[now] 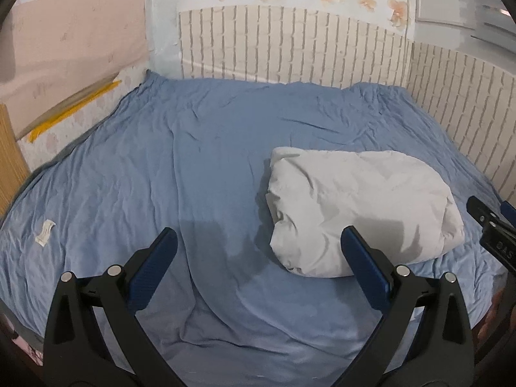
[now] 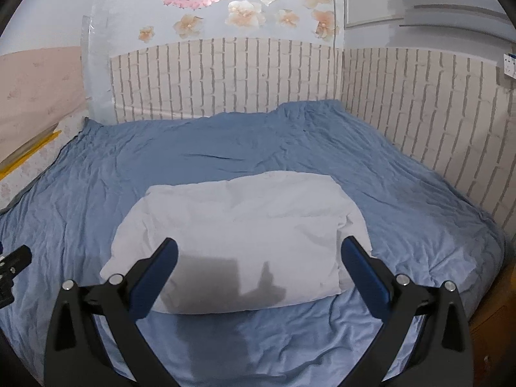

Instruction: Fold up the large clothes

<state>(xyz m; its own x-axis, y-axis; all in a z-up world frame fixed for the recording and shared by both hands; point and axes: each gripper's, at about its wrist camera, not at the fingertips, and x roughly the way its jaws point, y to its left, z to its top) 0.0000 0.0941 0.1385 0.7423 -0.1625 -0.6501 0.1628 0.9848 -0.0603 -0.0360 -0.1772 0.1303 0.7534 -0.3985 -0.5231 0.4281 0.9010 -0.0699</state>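
A white garment [image 1: 361, 206] lies folded into a thick, puffy bundle on the blue bed sheet [image 1: 161, 167]. In the right wrist view the folded garment [image 2: 245, 229] sits straight ahead, just past the fingertips. My left gripper [image 1: 258, 242] hovers open over the sheet, with the bundle by its right finger [image 1: 364, 264] and nothing between the fingers. My right gripper [image 2: 259, 251] is open too, held a little above the near edge of the bundle, empty. The right gripper's tip [image 1: 490, 225] shows at the right edge of the left wrist view.
The blue sheet [image 2: 403, 193] covers a bed set against brick-pattern wall panels [image 2: 225, 77] at the back and right. A small white tag [image 1: 45, 230] lies on the sheet at the left. The bed's left edge meets a pink wall [image 1: 74, 42] with a yellow strip [image 1: 74, 109].
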